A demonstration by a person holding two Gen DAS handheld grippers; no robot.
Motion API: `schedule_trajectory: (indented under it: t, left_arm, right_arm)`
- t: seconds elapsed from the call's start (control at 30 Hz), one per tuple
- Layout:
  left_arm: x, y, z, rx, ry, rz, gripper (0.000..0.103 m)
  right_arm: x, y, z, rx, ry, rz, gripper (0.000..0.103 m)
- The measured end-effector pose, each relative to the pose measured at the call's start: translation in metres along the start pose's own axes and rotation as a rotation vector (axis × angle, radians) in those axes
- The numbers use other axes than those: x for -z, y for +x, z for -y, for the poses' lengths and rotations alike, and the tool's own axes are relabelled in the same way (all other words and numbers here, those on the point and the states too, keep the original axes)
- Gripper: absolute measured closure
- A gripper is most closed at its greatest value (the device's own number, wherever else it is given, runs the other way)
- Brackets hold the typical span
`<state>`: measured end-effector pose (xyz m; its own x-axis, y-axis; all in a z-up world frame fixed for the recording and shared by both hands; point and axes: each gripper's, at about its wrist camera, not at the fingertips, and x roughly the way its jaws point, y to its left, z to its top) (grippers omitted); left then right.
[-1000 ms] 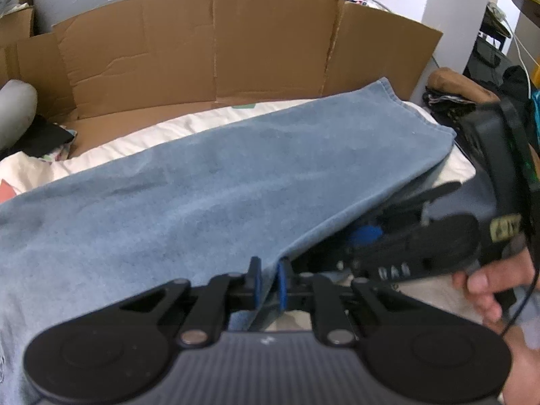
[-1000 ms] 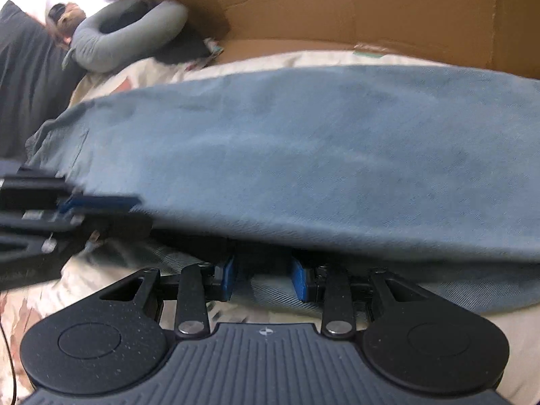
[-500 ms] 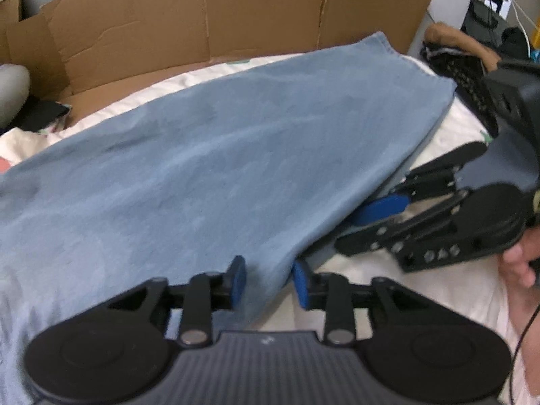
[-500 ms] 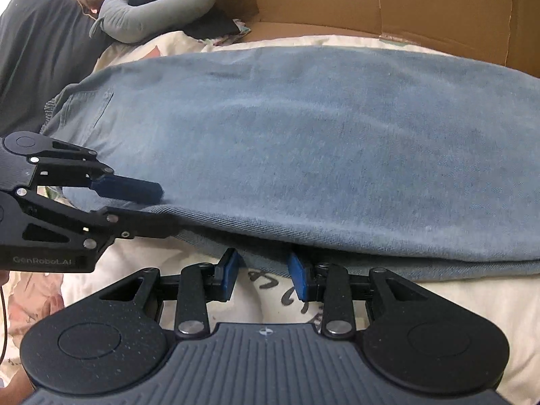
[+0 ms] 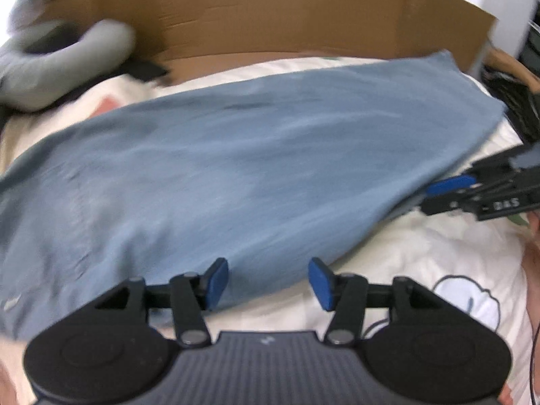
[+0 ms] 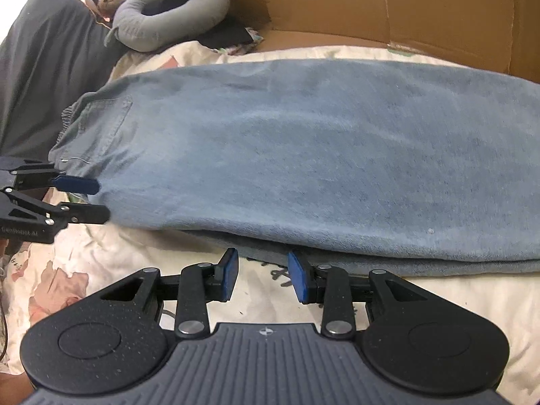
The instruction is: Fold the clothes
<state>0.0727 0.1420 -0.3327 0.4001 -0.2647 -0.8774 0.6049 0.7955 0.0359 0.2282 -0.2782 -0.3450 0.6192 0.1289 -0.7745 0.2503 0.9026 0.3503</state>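
brown cardboard stands folded along the far side of a bed, whose cream patterned bedspread carries a pair of light blue jeans laid lengthwise and folded over so that one leg lies on the other, the waist and back pocket toward the pillows. a grey neck pillow and a dark pillow sit at the head end. the left claw hovers just over the near edge of the jeans; its jaws have just been opening, and now they stand wide apart with a strip of the denim edge showing between the blue pads, which do not press on it. the right claw sits at the near fold of the jeans further along, its jaws parted with only bedspread and the lower denim edge seen between them, gripping nothing. in the right wrist view the left claw's fingers reach in beside the waist of the jeans. the left wrist view is blurred.
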Motion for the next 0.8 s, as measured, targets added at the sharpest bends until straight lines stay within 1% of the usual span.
schedule_trajectory:
  t: [0.17,0.23,0.27,0.3,0.33,0.43,0.57,0.67,0.8]
  left_arm:
    - [0.023,-0.013,-0.024,-0.061,-0.098,-0.026,0.047]
    - [0.032,-0.018,-0.029,-0.085,-0.142,-0.018,0.046]
    - [0.036,-0.019,-0.032,-0.099,-0.168,-0.010,0.045]
    - [0.040,-0.020,-0.034,-0.105,-0.199,-0.006,0.041]
    - [0.043,-0.019,-0.037,-0.108,-0.231,-0.001,0.039]
    - [0.050,-0.011,-0.042,-0.080,-0.314,-0.021,0.039]
    - [0.052,0.004,-0.044,-0.069,-0.318,-0.024,0.039]
    - [0.052,0.020,-0.048,-0.045,-0.353,-0.045,0.039]
    - [0.049,0.030,-0.047,-0.031,-0.359,-0.047,0.040]
  right_arm:
    - [-0.002,0.000,-0.002,-0.005,-0.007,0.007,0.063]
    - [-0.003,0.000,-0.002,-0.003,-0.011,0.009,0.063]
    - [-0.003,0.001,-0.003,-0.002,-0.014,0.007,0.063]
    - [-0.004,0.002,-0.003,-0.001,-0.017,0.004,0.063]
    - [-0.005,0.002,-0.004,0.000,-0.019,0.002,0.063]
    - [-0.007,0.004,-0.007,-0.006,-0.036,-0.008,0.063]
    - [-0.007,0.010,-0.015,-0.019,-0.069,-0.027,0.063]
    - [-0.006,0.021,-0.026,-0.039,-0.101,-0.050,0.063]
    - [-0.009,0.035,-0.047,-0.094,-0.161,-0.076,0.063]
